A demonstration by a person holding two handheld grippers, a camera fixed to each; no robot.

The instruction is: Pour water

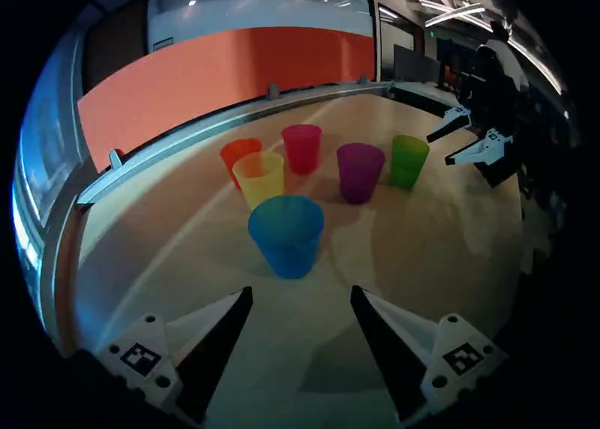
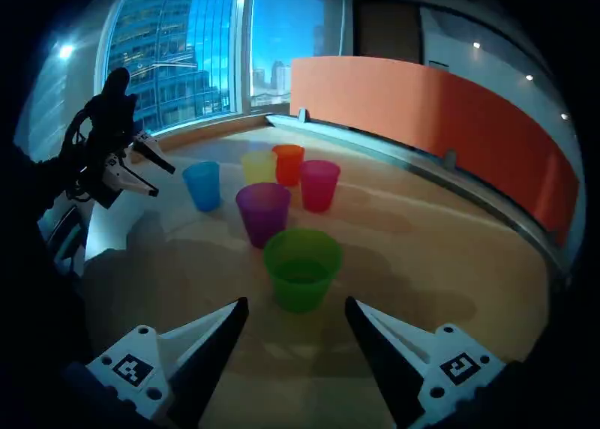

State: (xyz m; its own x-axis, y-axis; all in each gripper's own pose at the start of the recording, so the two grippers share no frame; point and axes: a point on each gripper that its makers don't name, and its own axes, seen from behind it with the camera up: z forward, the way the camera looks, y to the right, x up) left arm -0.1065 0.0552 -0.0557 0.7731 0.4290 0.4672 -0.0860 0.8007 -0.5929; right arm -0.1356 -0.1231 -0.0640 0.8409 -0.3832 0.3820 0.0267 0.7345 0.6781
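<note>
Several translucent plastic cups stand upright on a wooden table [image 1: 420,241]. In the left gripper view a blue cup [image 1: 286,235] is nearest, just ahead of my open left gripper [image 1: 300,298]; behind it stand yellow [image 1: 259,178], orange [image 1: 239,154], pink [image 1: 301,148], purple [image 1: 359,172] and green [image 1: 409,160] cups. In the right gripper view a green cup [image 2: 302,268] sits right in front of my open right gripper [image 2: 296,309], with purple [image 2: 263,213], pink [image 2: 319,184], orange [image 2: 288,163], yellow [image 2: 258,166] and blue [image 2: 202,185] cups beyond. Nothing is held.
An orange partition wall [image 1: 225,76] runs along the table's far edge behind a metal rail. Large windows [image 2: 180,61] show city towers. The other gripper, held by a person, shows far right in the left gripper view [image 1: 472,138] and far left in the right gripper view [image 2: 139,166].
</note>
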